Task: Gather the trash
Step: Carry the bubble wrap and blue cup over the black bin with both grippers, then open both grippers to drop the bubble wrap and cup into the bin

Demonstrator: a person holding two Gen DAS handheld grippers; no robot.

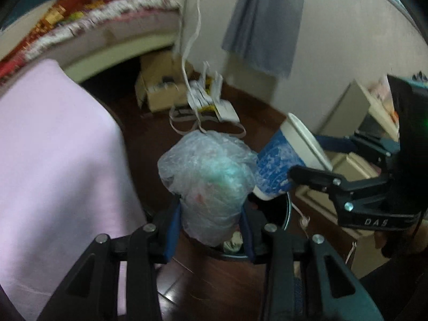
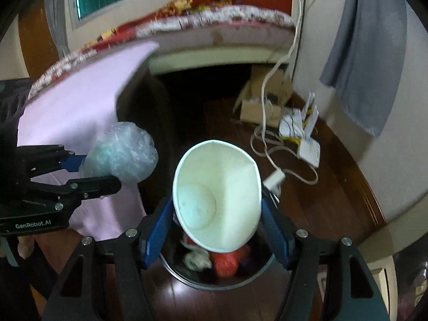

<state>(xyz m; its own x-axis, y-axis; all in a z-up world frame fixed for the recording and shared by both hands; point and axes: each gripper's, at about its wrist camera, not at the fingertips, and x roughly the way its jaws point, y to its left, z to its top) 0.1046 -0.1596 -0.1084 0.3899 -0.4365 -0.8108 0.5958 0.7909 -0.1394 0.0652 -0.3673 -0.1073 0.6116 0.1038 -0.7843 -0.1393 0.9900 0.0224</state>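
Note:
My left gripper [image 1: 210, 220] is shut on a crumpled clear plastic bag [image 1: 208, 176] and holds it above the floor; the bag also shows in the right wrist view [image 2: 123, 155]. My right gripper [image 2: 216, 214] is shut on a squashed paper cup [image 2: 216, 195], white inside and blue-patterned outside [image 1: 278, 165]. The cup hangs over a round dark trash bin [image 2: 262, 272] that holds red and white trash [image 2: 224, 262]. The two grippers are side by side, the bag just left of the cup. The bin's rim shows below the bag in the left wrist view [image 1: 287, 211].
A bed with a pink sheet [image 1: 53, 147] stands at the left. A cardboard box [image 1: 160, 85], papers [image 1: 211, 99] and a white cable [image 2: 283, 160] lie on the dark wooden floor by the wall. A grey cloth [image 1: 264, 21] hangs on the wall.

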